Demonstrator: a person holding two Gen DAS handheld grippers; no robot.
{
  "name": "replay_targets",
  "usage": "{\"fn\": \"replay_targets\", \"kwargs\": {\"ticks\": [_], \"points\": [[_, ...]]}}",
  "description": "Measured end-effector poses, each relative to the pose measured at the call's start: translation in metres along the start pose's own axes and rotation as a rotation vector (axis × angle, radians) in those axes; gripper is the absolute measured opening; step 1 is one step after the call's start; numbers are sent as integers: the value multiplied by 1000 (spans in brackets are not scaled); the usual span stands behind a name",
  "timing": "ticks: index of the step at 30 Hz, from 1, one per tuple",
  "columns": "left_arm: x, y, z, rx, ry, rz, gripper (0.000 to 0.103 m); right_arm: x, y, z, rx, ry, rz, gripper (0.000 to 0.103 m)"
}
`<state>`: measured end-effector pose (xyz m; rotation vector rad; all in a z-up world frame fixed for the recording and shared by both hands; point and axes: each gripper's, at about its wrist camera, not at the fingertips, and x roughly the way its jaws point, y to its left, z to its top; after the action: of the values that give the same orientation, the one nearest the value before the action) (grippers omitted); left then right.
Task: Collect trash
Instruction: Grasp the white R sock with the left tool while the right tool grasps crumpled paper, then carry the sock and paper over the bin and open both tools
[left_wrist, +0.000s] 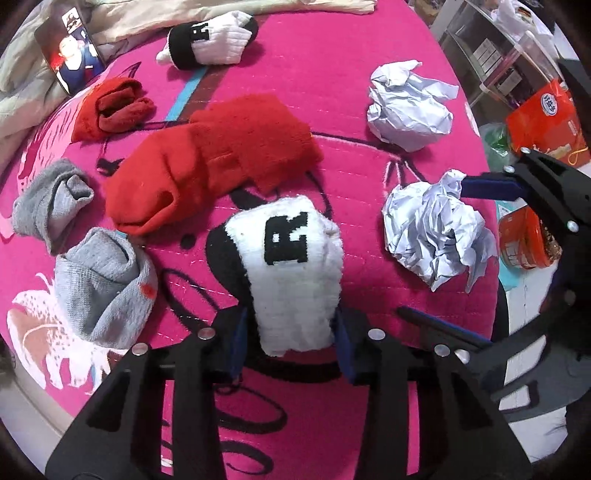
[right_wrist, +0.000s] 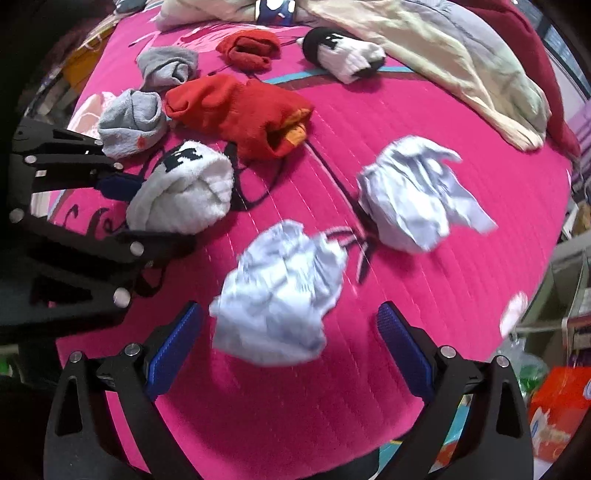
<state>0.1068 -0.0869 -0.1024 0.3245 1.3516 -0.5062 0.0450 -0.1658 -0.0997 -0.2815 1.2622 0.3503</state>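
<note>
Two crumpled white paper balls lie on a pink bedspread (left_wrist: 332, 66). The near ball (right_wrist: 280, 291) sits just ahead of my open right gripper (right_wrist: 290, 350), between its blue pads without touching them; it also shows in the left wrist view (left_wrist: 436, 236). The far ball (right_wrist: 417, 195) lies beyond it, also visible in the left wrist view (left_wrist: 406, 103). My left gripper (left_wrist: 291, 343) is shut on a white rolled sock marked R (left_wrist: 291, 273), which also shows in the right wrist view (right_wrist: 184, 192).
Red socks (left_wrist: 207, 162), grey socks (left_wrist: 103, 284), another white R sock (left_wrist: 210, 38) and a phone (left_wrist: 70, 55) lie on the bed. Pale clothing (right_wrist: 443, 59) is heaped at the back. An orange bag (left_wrist: 546, 122) and shelves stand beside the bed.
</note>
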Motion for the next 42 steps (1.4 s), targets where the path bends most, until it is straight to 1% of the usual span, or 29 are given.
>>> {"fn": "replay_targets", "kwargs": {"ticks": [1, 2, 3, 4, 5, 6, 12, 16, 19, 26, 33, 36, 40, 42], "points": [[-2, 0, -3, -1, 0, -4, 39, 4, 1, 3, -11, 3, 2, 89], [-1, 5, -2, -3, 0, -8, 39, 7, 1, 5, -14, 4, 4, 81], [-3, 7, -3, -5, -2, -9, 39, 10, 1, 7, -14, 5, 9, 75], [-4, 6, -6, -6, -3, -5, 39, 11, 1, 8, -11, 4, 7, 72], [-7, 8, -7, -12, -5, 3, 39, 11, 0, 10, -14, -5, 5, 57], [-10, 7, -9, -14, -3, 9, 39, 8, 0, 10, -20, -13, 11, 46], [-22, -8, -24, 2, -10, 23, 39, -15, -2, -1, 25, -40, 8, 45], [-30, -21, -32, 21, -9, 28, 39, -33, -1, -19, 52, -56, 22, 45], [-35, -33, -37, 44, -9, 34, 39, -43, -5, -35, 83, -58, 13, 45], [-43, -72, -31, 120, -26, 45, 39, -63, -29, -70, 184, -75, -10, 45], [-36, -115, -14, 187, -20, 59, 39, -82, -61, -107, 277, -82, -43, 45], [-34, -138, -7, 227, -18, 37, 39, -89, -77, -126, 329, -89, -47, 45], [-28, -166, 7, 283, -18, 48, 39, -95, -97, -146, 387, -101, -70, 45], [-28, -177, 7, 304, -21, 40, 39, -97, -106, -156, 418, -106, -78, 45]]}}
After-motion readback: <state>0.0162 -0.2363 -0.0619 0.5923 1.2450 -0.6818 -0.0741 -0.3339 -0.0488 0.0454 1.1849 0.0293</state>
